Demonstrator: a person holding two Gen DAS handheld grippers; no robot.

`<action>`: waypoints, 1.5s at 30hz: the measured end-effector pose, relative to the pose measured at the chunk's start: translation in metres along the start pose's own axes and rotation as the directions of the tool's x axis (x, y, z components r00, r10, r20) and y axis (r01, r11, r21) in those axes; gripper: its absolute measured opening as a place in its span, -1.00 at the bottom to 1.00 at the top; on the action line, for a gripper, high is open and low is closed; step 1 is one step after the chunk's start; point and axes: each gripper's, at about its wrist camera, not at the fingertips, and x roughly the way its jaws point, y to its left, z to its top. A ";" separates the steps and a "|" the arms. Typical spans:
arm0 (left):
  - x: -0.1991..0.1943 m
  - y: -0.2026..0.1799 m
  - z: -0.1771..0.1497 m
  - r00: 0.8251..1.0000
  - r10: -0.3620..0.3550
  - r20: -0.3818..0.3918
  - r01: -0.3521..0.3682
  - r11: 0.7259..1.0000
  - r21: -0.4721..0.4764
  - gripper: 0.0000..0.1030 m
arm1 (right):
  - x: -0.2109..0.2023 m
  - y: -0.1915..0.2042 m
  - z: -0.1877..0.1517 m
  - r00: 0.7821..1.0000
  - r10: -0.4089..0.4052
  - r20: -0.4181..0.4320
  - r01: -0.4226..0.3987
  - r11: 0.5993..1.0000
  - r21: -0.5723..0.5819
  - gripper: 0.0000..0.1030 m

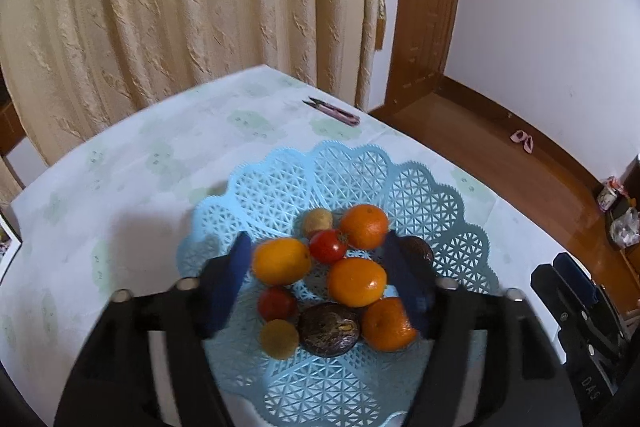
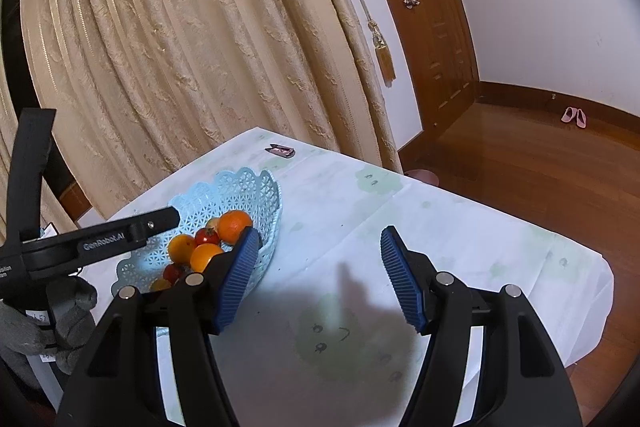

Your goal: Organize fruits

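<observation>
A light blue lattice basket [image 1: 348,171] on the table holds several fruits: oranges [image 1: 364,227], two red tomatoes [image 1: 328,246], two dark wrinkled passion fruits [image 1: 329,329] and small yellow-brown fruits [image 1: 279,339]. My left gripper [image 1: 318,243] hovers over the pile with its blue pads spread. The fruits lie between and below the pads, and none is pressed. In the right wrist view the basket [image 2: 248,187] sits left of my right gripper [image 2: 320,233], which stands open over bare tablecloth with nothing between its fingers. A grey-gloved hand [image 2: 40,327] holds the left gripper's body.
Pink thread snips [image 1: 332,111] lie near the table's far corner. A beige curtain [image 1: 180,7] hangs close behind the table. The table's right edge drops to a wooden floor [image 2: 540,167] with a door and pink slippers [image 2: 574,115].
</observation>
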 end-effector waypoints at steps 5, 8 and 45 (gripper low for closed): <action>-0.015 0.005 -0.002 0.997 0.065 0.046 -0.065 0.998 0.012 0.74 | -0.006 0.006 0.000 1.000 0.010 0.003 -0.009 1.000 -0.017 0.58; -0.025 0.007 -0.004 0.989 0.123 0.080 -0.126 0.992 0.029 0.76 | -0.008 0.008 0.001 1.000 0.010 0.003 -0.010 1.000 -0.030 0.66; -0.076 0.028 -0.045 0.940 0.284 0.191 -0.296 0.954 0.036 0.90 | -0.011 0.093 -0.017 1.000 -0.026 -0.012 0.020 0.937 -0.348 0.94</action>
